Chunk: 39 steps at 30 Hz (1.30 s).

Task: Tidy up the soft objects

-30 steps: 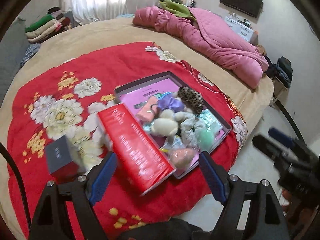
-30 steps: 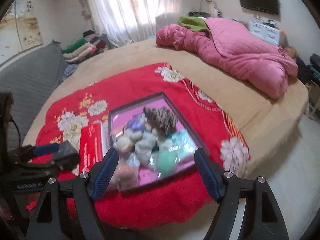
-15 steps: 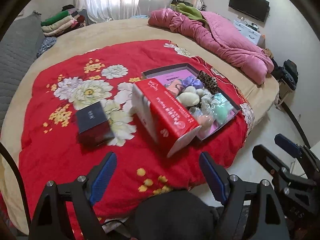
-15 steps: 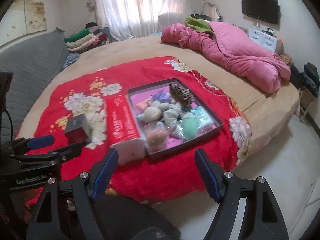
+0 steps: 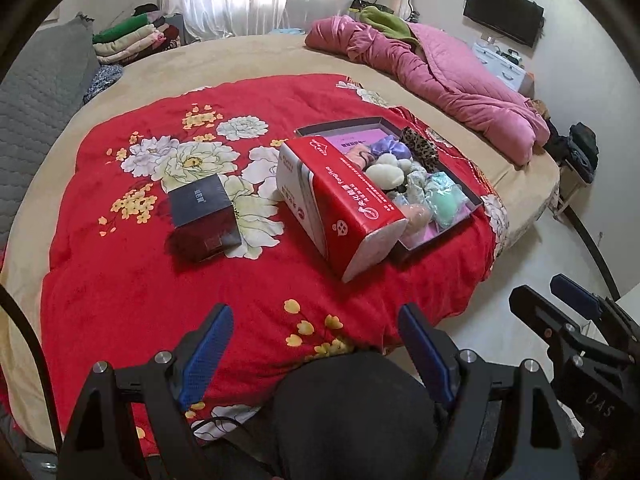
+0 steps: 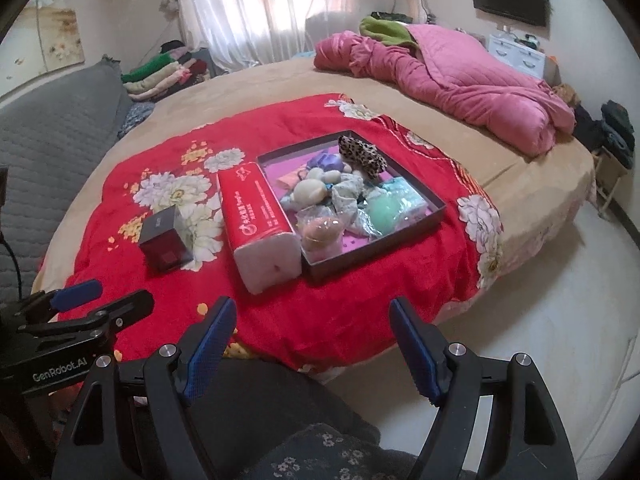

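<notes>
**Both grippers held wide over the bed's near edge, soft objects in the tray**

My left gripper (image 5: pixel 316 354) hangs with its blue pads spread wide and nothing between them, above the near edge of the red floral blanket (image 5: pixel 120 280). My right gripper (image 6: pixel 312 346) is likewise released and empty, over the same edge, with my dark-clad lap below it.

Containers, left to right. A small dark box (image 6: pixel 165 239) stands on the blanket, apart from the rest. A long red carton (image 6: pixel 258 222) lies on its side, its long face touching the left wall of a shallow dark tray (image 6: pixel 434 216). The tray holds the soft objects: a cream plush piece (image 6: pixel 309 192), a purple scrunchie (image 6: pixel 326 160), a leopard-print pouch (image 6: pixel 362 154), a peach puff in clear wrap (image 6: pixel 320 230) and a mint-green puff in clear wrap (image 6: pixel 386 210).

Surroundings. A grey quilted headboard (image 6: pixel 44 136) sits at far left, folded clothes (image 6: pixel 160 74) are stacked beyond it, and a pink quilt (image 6: pixel 460 80) is heaped across the far right of the bed.

Obscured. In the left wrist view the carton hides the tray's near left part. The smaller items under the pile cannot be made out.
</notes>
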{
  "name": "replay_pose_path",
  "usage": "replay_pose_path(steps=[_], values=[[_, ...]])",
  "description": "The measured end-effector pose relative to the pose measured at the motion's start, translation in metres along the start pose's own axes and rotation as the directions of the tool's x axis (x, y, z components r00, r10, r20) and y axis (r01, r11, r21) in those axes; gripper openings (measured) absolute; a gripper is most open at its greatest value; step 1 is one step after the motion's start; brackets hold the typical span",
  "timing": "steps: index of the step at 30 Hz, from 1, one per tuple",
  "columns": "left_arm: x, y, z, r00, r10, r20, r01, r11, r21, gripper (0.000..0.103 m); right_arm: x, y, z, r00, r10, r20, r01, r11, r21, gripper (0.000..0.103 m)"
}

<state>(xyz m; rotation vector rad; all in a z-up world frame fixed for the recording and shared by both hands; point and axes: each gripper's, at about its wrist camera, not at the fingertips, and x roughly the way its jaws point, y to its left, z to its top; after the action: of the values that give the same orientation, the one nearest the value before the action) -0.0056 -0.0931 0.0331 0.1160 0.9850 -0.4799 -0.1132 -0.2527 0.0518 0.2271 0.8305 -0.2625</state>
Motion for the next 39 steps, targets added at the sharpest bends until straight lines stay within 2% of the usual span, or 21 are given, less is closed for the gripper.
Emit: replay_pose_path(steps=[39], values=[[0.006, -0.007, -0.003, 0.999, 0.024, -0.021, -0.024, 0.999, 0.022, 0.084, 0.000, -0.006, -0.002, 1.000, -0.002, -0.021, 0.002, 1.000, 0.024, 0.080]])
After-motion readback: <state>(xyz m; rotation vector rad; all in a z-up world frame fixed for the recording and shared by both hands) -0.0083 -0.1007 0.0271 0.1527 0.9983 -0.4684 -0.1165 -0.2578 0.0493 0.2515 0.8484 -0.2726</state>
